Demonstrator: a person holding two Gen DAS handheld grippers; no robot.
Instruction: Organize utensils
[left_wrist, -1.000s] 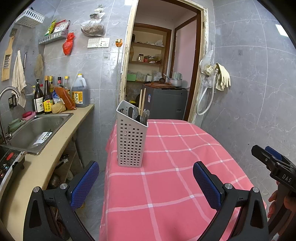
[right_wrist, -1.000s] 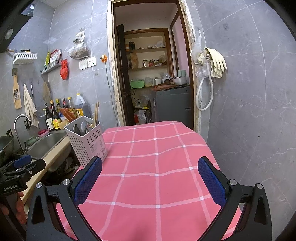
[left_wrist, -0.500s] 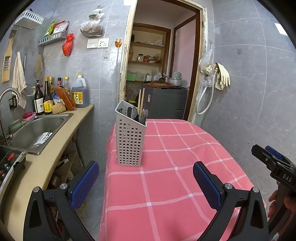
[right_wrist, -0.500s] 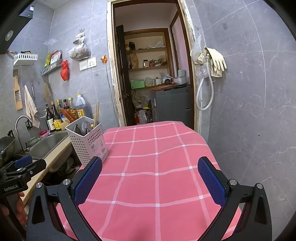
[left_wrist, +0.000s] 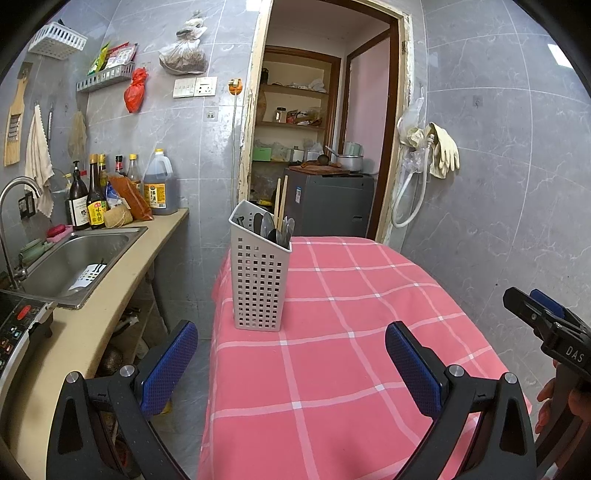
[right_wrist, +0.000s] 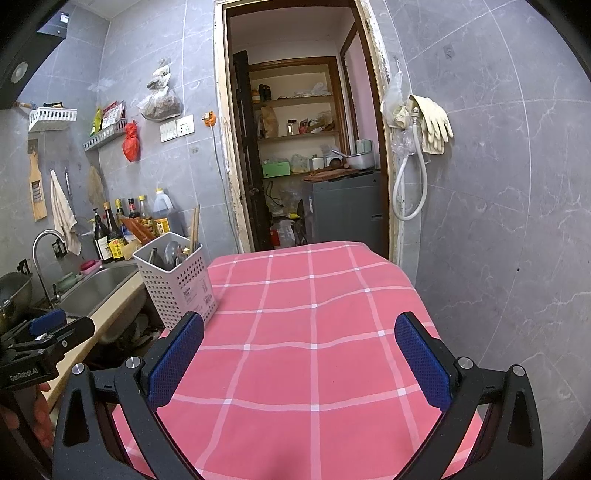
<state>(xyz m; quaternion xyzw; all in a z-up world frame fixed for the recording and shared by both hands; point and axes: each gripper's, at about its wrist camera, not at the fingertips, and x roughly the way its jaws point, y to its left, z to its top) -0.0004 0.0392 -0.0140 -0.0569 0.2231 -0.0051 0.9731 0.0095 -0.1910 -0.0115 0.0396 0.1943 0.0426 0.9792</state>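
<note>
- Pink checked tablecloth (right_wrist: 314, 332) bare from centre to right edge; open passage there.
- White perforated utensil caddy (left_wrist: 260, 273) stands upright at table's left edge, chopsticks (left_wrist: 280, 197) projecting above rim.
- Counter with sink (left_wrist: 74, 258) close left of table; narrow gap between.

I see a pale grey perforated utensil basket (left_wrist: 260, 280) standing upright on the pink checked tablecloth (left_wrist: 351, 350), near the cloth's left edge, at about eleven o'clock from my left camera. Its rim slopes, higher at the back. Inside it stand spoons (left_wrist: 266, 226) and a pair of wooden chopsticks (left_wrist: 280, 199), handles down, the chopsticks rising well above the rim.
</note>
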